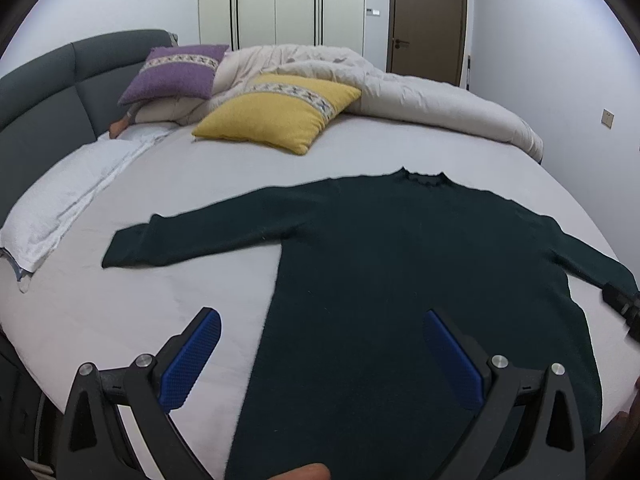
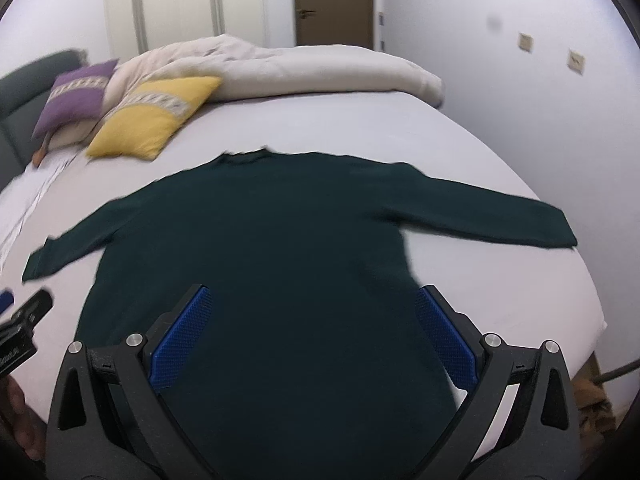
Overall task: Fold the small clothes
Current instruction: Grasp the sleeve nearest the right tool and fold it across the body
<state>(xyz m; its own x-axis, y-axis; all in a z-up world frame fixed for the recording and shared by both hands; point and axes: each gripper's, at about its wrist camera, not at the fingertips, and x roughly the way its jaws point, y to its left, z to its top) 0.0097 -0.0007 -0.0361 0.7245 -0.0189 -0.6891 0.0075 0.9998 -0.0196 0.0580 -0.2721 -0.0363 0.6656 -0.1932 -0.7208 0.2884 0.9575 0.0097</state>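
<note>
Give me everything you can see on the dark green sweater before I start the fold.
The dark green sweater is a long-sleeved knit-looking top with a small raised collar. It lies flat and unfolded on the pale bed sheet, collar toward the pillows, hem toward the cameras, both sleeves spread out sideways. The left gripper and right gripper hover open over its lower body; neither grips it. Only the sheet visibly touches it.

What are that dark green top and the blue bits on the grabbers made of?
The dark green sweater looks like a soft, matte fine knit, perhaps wool or acrylic: it lies limp, with a ribbed collar and no shine. The blue pads look like moulded plastic or rubber with a fine dotted grip texture; which one is hard to tell. The black fingers holding them look like matte rigid plastic, fixed with shiny metal bolts.
</note>
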